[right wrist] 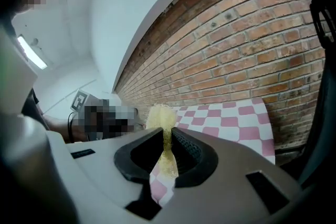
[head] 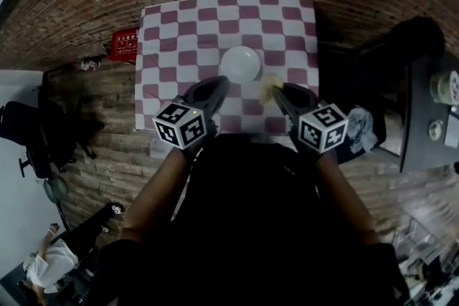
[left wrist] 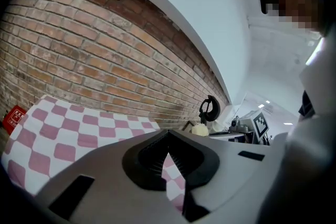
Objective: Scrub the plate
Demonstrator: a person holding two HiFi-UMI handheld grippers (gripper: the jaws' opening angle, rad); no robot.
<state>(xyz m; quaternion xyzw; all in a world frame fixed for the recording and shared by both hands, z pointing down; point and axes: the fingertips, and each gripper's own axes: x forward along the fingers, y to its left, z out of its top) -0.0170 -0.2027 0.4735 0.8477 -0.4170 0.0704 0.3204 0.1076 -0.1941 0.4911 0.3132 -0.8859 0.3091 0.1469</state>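
Two grippers are up in front of us, and neither one touches the plate. Our right gripper (right wrist: 167, 136) has its jaws squeezed on a yellow sponge (right wrist: 159, 116). The sponge is pinched thin between them, and its fluffy end pokes out past the tips. Our left gripper (left wrist: 168, 139) has its jaws pressed together with nothing between them.

Just past both tips, the white plate (head: 240, 63) sits flat on the checked cloth (head: 172, 32), near the middle of the small table. It lies between the two grippers and a little farther away. Nothing is holding it.

To scrub well, we think the sponge should come down so its fluffy end lies flat on the plate, not just a corner of it. We should push gently and rub in small circles. The plate may slide on the cloth, so the left gripper could press on the rim to hold it in place. The pinch needs to be tight too, because the sponge might slip out.
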